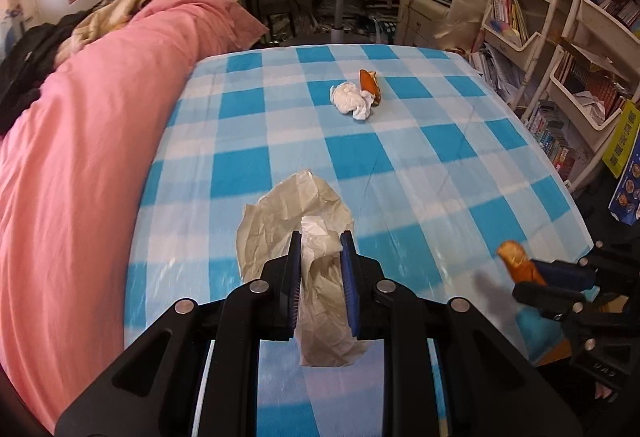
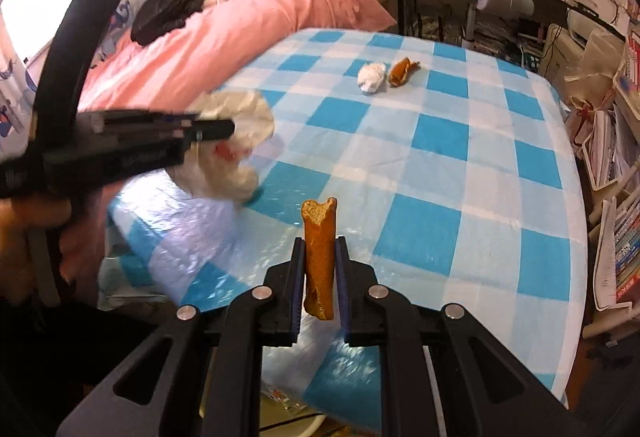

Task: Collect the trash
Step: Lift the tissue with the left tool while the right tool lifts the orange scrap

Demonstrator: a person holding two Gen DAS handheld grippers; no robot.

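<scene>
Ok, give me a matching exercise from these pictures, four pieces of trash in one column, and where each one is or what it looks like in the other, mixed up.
Things:
1. plastic bag
2. orange peel strip
3. crumpled tissue
4. curled peel piece

Descriptions:
A. white ball lying on the checked tablecloth
B. clamped in the left hand-held gripper
C. orange, on the cloth beside the tissue
D. clamped in the right hand-held gripper

Pairs: 1-B, 2-D, 3-A, 4-C
</scene>
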